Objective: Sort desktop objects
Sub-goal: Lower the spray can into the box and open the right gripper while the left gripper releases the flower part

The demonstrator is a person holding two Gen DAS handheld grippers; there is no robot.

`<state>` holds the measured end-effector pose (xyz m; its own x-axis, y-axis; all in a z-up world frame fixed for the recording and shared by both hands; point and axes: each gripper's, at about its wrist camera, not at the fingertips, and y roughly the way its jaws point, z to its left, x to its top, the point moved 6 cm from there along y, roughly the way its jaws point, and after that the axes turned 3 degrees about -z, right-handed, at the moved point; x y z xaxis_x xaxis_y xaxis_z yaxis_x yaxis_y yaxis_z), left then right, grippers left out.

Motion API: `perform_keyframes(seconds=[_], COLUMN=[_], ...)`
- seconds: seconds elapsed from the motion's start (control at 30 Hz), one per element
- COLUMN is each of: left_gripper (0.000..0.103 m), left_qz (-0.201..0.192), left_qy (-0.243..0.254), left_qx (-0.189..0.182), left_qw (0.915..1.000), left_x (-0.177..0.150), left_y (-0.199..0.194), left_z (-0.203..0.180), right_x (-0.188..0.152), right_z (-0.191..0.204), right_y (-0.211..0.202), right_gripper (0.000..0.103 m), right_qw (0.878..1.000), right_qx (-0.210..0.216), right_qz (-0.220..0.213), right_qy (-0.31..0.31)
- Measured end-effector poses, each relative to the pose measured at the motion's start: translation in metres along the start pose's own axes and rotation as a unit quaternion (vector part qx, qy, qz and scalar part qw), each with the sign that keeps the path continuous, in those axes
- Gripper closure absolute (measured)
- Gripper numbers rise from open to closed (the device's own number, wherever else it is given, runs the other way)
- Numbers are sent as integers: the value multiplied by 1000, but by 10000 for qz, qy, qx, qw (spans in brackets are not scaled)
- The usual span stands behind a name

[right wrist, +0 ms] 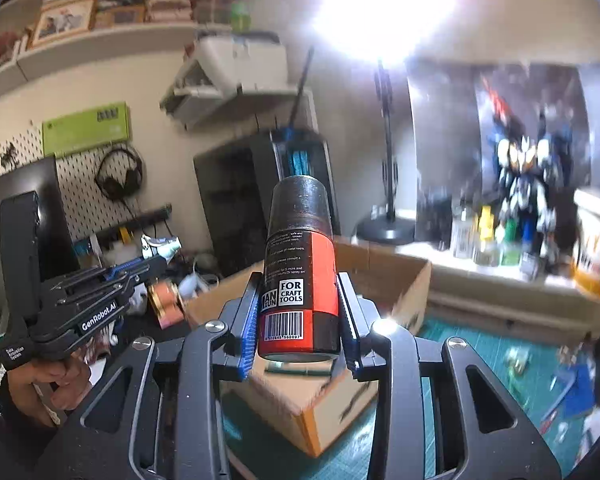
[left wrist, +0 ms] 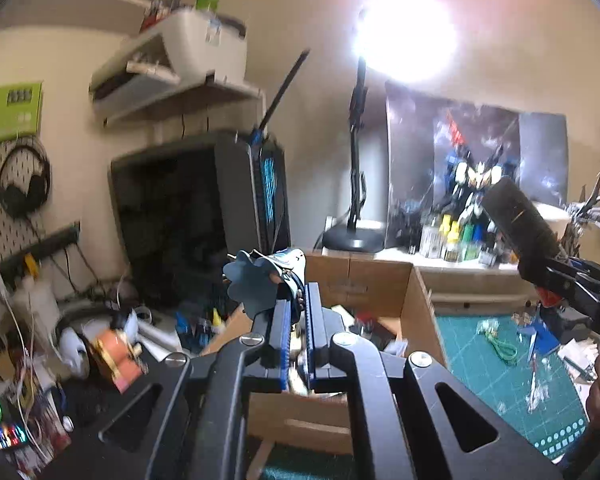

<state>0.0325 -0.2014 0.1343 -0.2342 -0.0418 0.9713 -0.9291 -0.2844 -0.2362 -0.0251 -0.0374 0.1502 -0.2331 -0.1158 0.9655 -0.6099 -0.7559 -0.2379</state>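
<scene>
My left gripper [left wrist: 298, 294] is shut on a crumpled blue and white wrapper [left wrist: 260, 284], which sticks out past the fingertips above an open cardboard box [left wrist: 380, 280]. My right gripper [right wrist: 300, 284] is shut on a red and black spray can [right wrist: 300, 264] with a black cap, held upright over the same cardboard box [right wrist: 384, 268]. In the left wrist view the spray can [left wrist: 516, 216] shows at the right, tilted in the right gripper [left wrist: 540, 276]. In the right wrist view the left gripper [right wrist: 156, 260] shows at the left with the wrapper [right wrist: 162, 246], a hand beneath it.
A green cutting mat [left wrist: 500, 364] with small scattered parts lies right of the box. Behind it stand paint bottles [left wrist: 456, 236] and a lamp base [left wrist: 354, 240]. A black enclosure [left wrist: 188, 216] rises behind the box. Cables, an orange toy [left wrist: 118, 356] and clutter fill the left.
</scene>
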Motion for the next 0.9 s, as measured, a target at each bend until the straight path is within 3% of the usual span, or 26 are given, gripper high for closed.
perform_keyframes(seconds=[0.2, 0.43, 0.63, 0.8, 0.9], left_gripper=[97, 97, 97, 97, 97], left_qz=[-153, 320, 1189, 2209, 2655], left_qy=[52, 183, 187, 159, 155], left_qx=[-214, -327, -694, -977, -860], left_qw=[9996, 9988, 9903, 9703, 9601], left_x=[38, 59, 54, 18, -3], left_y=[7, 57, 121, 186, 221], left_z=[-7, -13, -28, -38, -35], right_x=[40, 55, 44, 24, 11], right_z=[-1, -8, -18, -39, -55], right_y=[13, 63, 121, 176, 205], right_gripper=[71, 71, 71, 71, 71], right_qw=[9995, 9978, 9902, 9794, 9721], right_qx=[300, 321, 477, 377, 278], right_qz=[-48, 533, 1304, 1982, 2322], right_qy=[-25, -215, -130, 21, 162])
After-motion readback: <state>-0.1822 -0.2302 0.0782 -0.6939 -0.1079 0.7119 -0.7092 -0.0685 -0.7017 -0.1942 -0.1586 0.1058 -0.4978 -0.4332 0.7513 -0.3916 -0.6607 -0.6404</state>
